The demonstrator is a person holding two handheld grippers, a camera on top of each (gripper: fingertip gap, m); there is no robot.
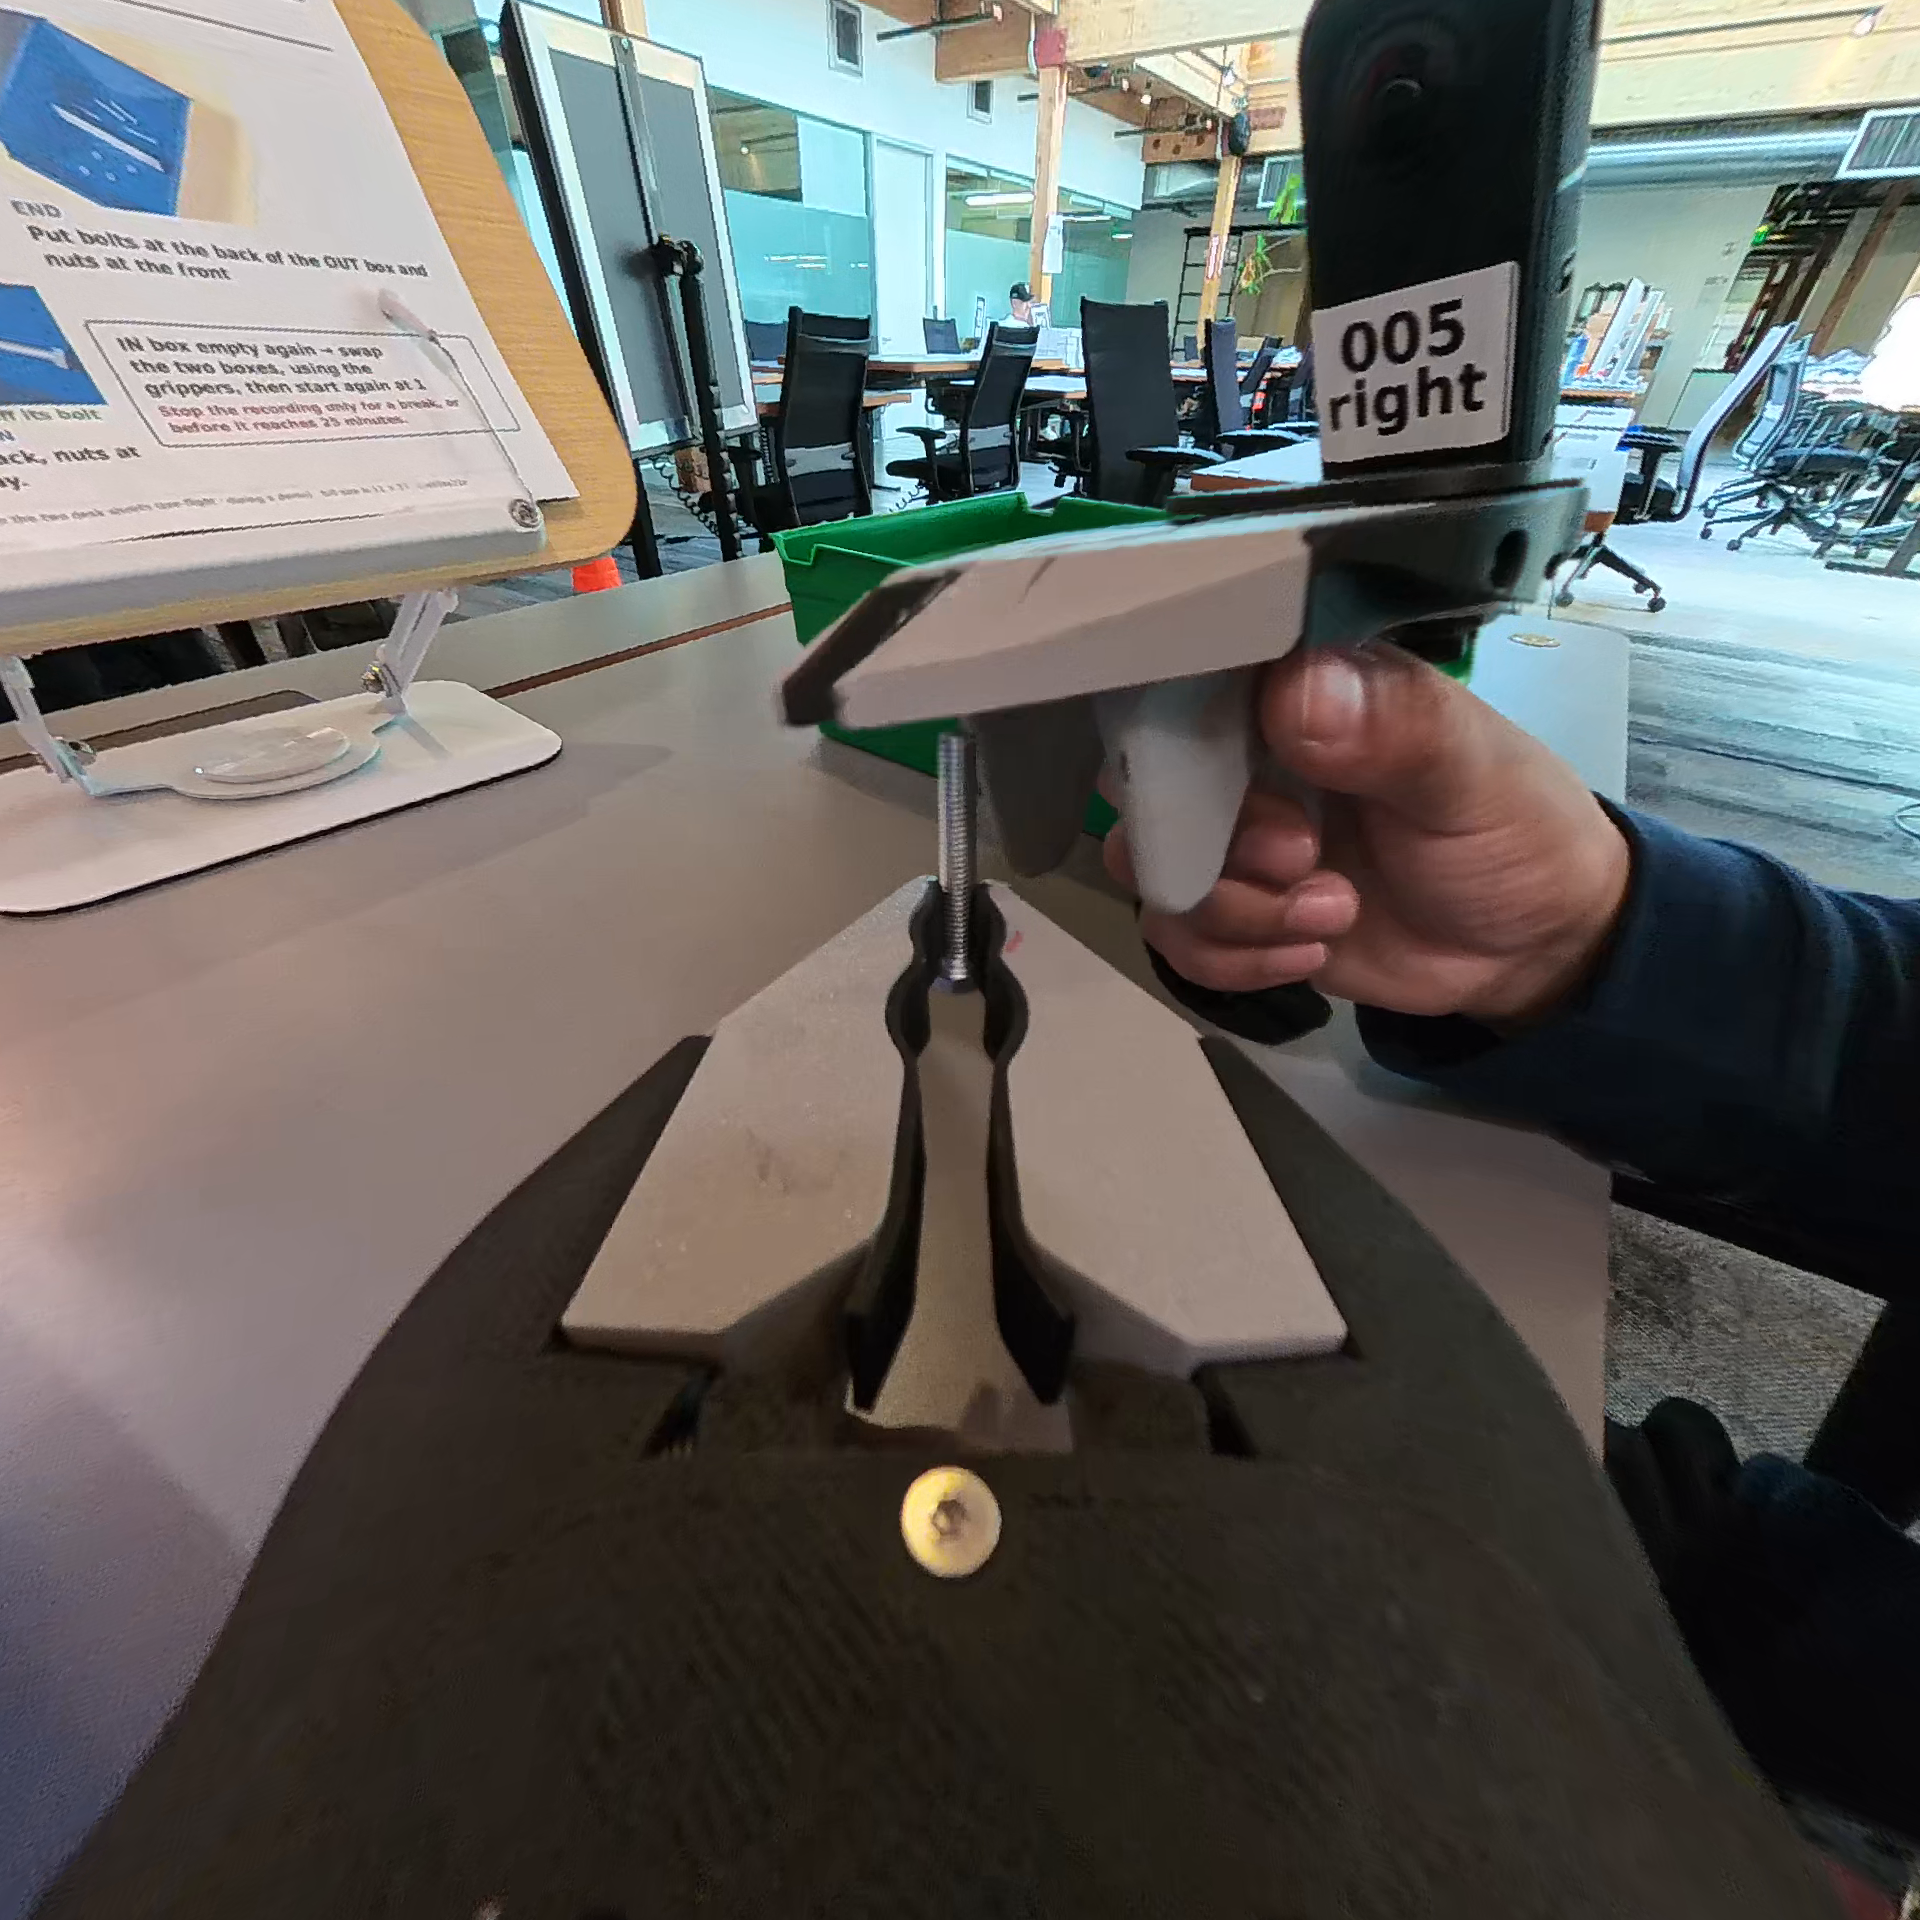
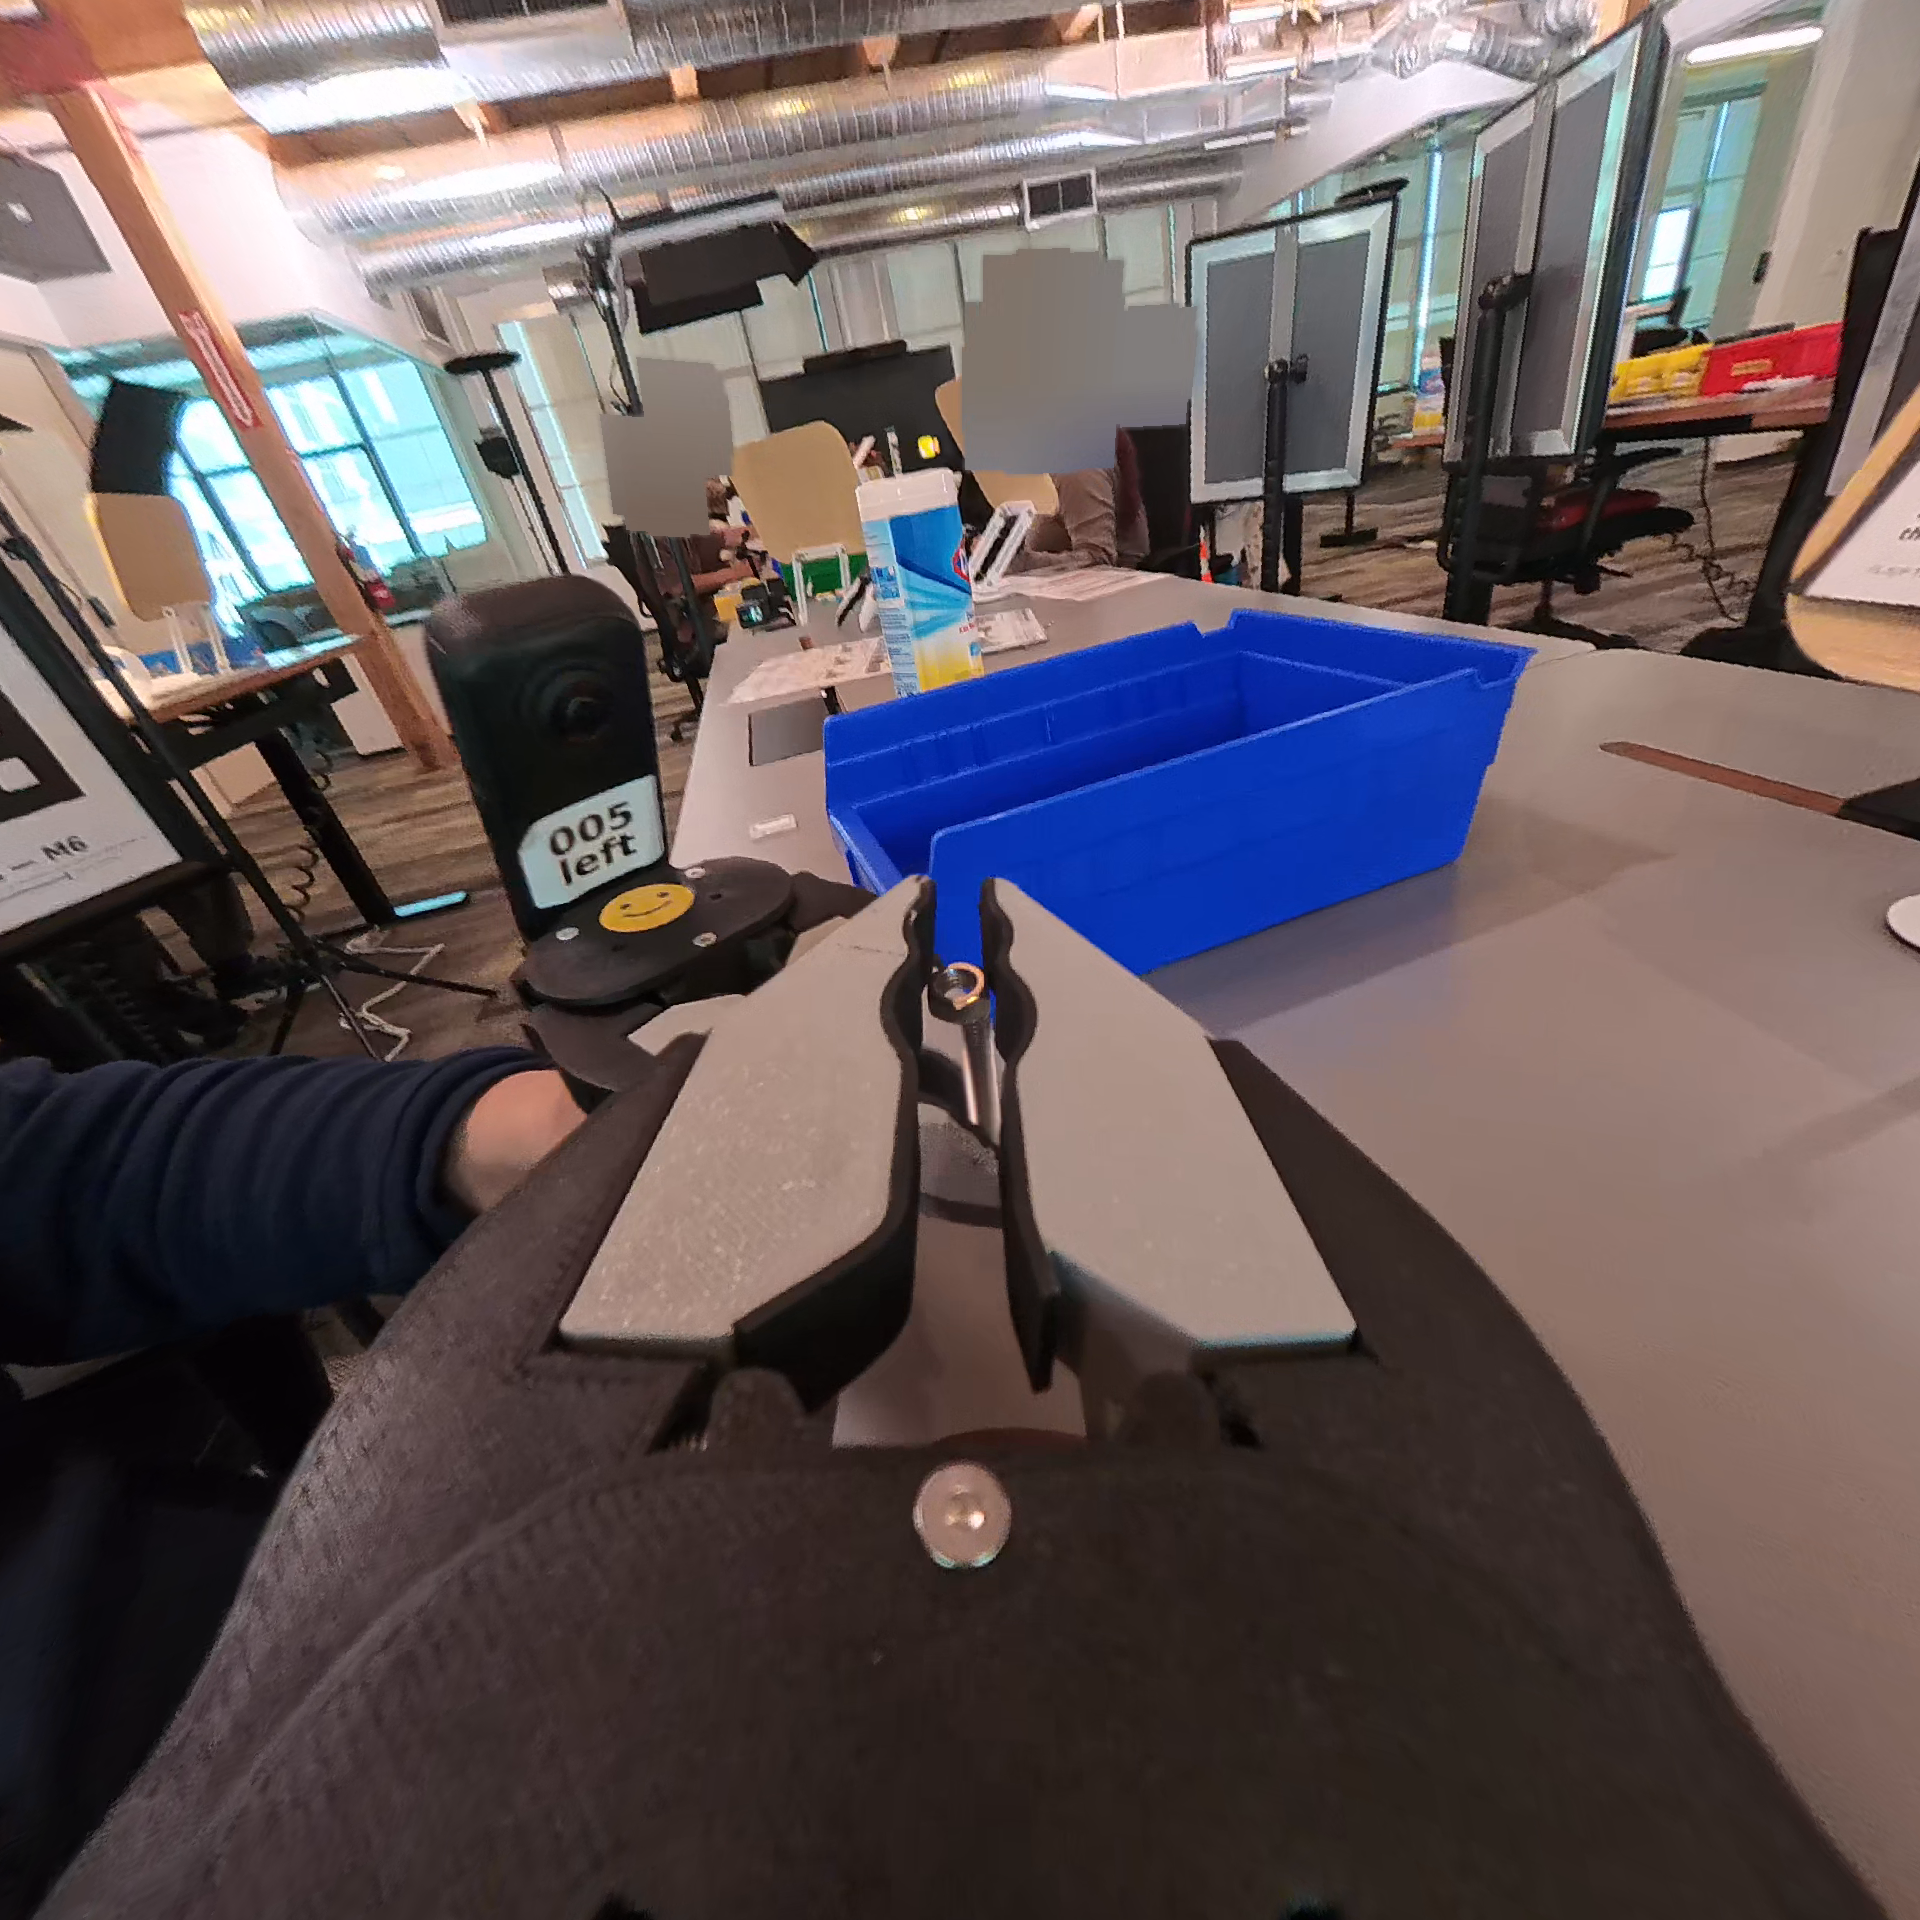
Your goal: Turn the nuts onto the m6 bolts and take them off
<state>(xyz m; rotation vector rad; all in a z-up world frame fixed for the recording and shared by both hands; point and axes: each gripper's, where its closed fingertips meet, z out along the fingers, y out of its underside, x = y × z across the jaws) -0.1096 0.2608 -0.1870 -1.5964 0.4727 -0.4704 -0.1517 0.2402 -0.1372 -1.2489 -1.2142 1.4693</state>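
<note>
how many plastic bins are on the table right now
2. A blue bin stands on the grey table beyond the right gripper; a green bin stands behind that gripper in the left wrist view. Others may be out of view.

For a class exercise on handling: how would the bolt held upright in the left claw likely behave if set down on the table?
The bolt looks like a slim metal rod: probably stiff, likely to topple if stood upright, then roll. Its threaded shank probably resists sliding in the left claw.

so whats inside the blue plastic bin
From the right wrist view, the blue plastic bin shows only bare inner walls and a ribbed far side. Its floor is hidden behind the near wall, so any bolts or nuts lying there cannot be seen.
</note>
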